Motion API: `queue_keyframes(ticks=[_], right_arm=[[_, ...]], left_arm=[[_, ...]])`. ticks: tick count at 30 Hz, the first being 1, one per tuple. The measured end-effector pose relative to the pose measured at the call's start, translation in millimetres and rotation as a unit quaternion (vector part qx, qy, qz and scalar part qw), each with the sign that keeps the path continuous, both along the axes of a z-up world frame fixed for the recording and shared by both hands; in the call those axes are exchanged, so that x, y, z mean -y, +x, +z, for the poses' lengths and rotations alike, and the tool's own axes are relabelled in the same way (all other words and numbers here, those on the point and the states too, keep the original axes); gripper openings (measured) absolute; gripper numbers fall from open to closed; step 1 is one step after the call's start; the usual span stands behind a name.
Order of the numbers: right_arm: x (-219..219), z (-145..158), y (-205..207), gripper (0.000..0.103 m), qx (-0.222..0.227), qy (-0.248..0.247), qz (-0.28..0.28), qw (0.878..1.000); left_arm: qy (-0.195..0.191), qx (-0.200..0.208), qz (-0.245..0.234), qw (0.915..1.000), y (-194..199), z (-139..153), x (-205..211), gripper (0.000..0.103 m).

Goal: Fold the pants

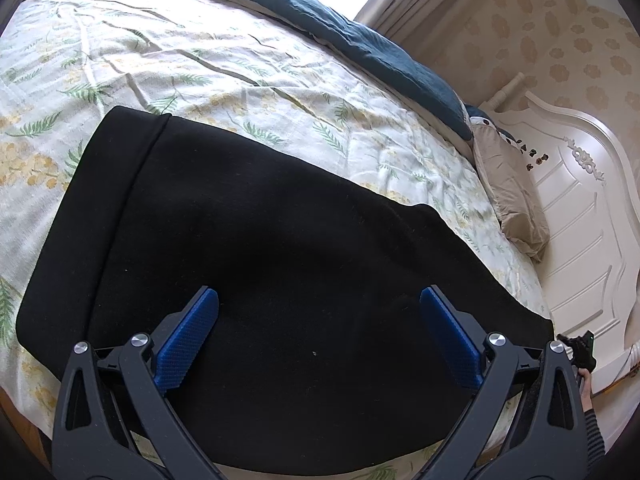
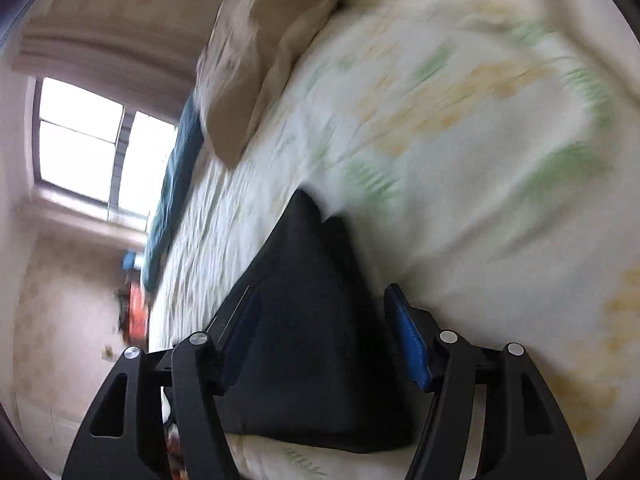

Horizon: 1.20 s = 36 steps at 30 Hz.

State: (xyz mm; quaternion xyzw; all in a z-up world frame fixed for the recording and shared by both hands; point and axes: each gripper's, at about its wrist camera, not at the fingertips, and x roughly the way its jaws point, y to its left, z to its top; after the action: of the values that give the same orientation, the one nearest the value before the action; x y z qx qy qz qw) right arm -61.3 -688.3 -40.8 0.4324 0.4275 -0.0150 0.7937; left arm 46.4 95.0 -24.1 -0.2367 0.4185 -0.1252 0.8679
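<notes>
You are holding both grippers over the black pants (image 1: 248,264), which are lying flat on the floral bedspread (image 1: 240,68), waistband toward its far side. Left gripper (image 1: 319,328) is gaping, touching nothing; right gripper (image 2: 320,344) is straddling a pants corner, unclamped (blurred view). Closing carelessly risks snagging the bedspread too, dragging the fold crooked.

- black pants (image 1: 280,248) are laid flat on the floral bedspread (image 1: 200,64), folded into a broad panel.
- a banded end (image 1: 132,168) is seen at the left.
- a pointed fold (image 2: 308,216) is shown in the blurred right view.
</notes>
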Motion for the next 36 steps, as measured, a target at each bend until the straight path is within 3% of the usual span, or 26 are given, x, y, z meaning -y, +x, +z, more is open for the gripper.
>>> queue_keyframes(ticks=[1,2,3,6,8,14,24,30,36], right_arm=[[-2.6,3.2,5.1,0.062,-0.013,-0.014,0.006,1.000],[-3.5,5.7,7.3,0.049,-0.024,-0.020,0.007,0.999],[-5.4,8.6,9.6,0.028,-0.038,-0.029,0.012,0.999],[-18.1,18.9,12.7,0.021,-0.049,-0.060,0.027,0.997],[-25.6,27.2,8.8,0.019,-0.052,-0.075,0.019,0.996],[-50.3,81.8,5.1,0.019,-0.003,-0.095,0.010,0.995],[-162.1,175.5,31.1,0.019,0.066,-0.142,0.084,0.984],[-238.2,184.2,54.0,0.019,0.100,-0.143,0.140,0.975],[-309.3,159.4,77.5,0.019,0.103,-0.145,0.171,0.969]], left_arm=[[-0.003,0.000,0.001,1.0000,0.1,0.0,-0.5,0.100],[-0.005,0.000,0.001,1.0000,0.3,-0.1,-0.9,0.100],[-0.005,0.000,0.000,1.0000,0.2,-0.2,-1.1,0.100],[-0.005,0.002,-0.005,1.0000,-0.5,-0.4,-1.3,0.100],[-0.004,0.003,-0.009,0.9999,-0.7,-0.6,-1.2,0.100],[-0.001,0.004,-0.019,0.9998,-0.5,-0.4,-1.3,0.100],[-0.014,0.012,-0.027,0.9995,-2.2,-1.3,-5.9,0.100],[-0.017,0.014,-0.034,0.9992,-2.5,-1.6,-6.6,0.100],[-0.013,0.018,-0.043,0.9988,-5.0,-1.6,-6.1,0.100]])
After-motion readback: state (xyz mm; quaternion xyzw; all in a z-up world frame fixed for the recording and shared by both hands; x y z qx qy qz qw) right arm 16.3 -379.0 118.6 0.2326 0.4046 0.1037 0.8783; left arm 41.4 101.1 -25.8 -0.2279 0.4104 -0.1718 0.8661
